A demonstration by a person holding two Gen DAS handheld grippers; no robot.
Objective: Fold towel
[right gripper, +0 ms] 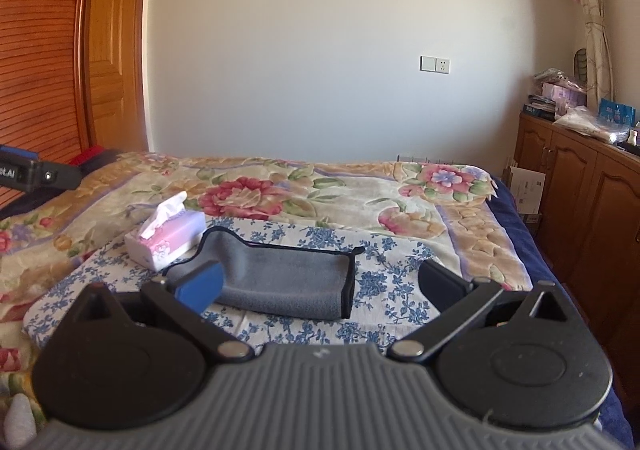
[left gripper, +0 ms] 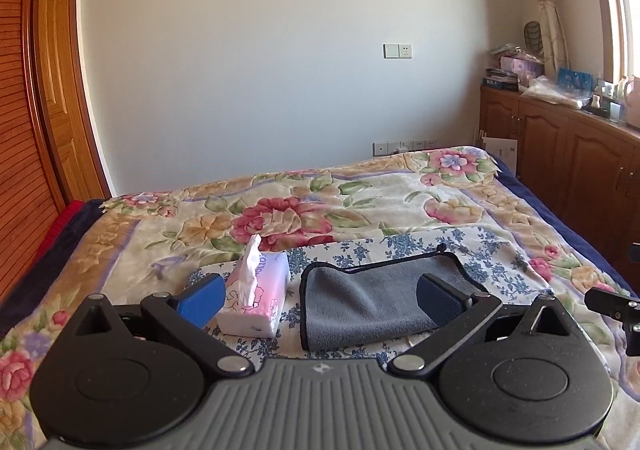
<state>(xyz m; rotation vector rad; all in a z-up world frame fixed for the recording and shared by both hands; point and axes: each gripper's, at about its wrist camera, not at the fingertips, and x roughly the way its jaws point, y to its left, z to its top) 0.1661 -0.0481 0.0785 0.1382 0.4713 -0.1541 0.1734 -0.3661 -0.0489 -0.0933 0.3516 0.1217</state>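
A grey towel with dark trim (left gripper: 372,298) lies folded into a narrow band on a blue-flowered cloth (left gripper: 492,254) on the bed; it also shows in the right wrist view (right gripper: 288,278). My left gripper (left gripper: 318,300) is open and empty, hovering just before the towel's near edge. My right gripper (right gripper: 320,286) is open and empty, also just short of the towel, its left finger (right gripper: 200,286) in front of the towel's left end. Nothing is held.
A pink tissue pack (left gripper: 258,296) stands left of the towel, close to my left finger; it also shows in the right wrist view (right gripper: 168,236). A floral blanket (left gripper: 280,210) covers the bed. Wooden cabinets (left gripper: 560,154) run along the right, a wooden door (left gripper: 56,70) at left.
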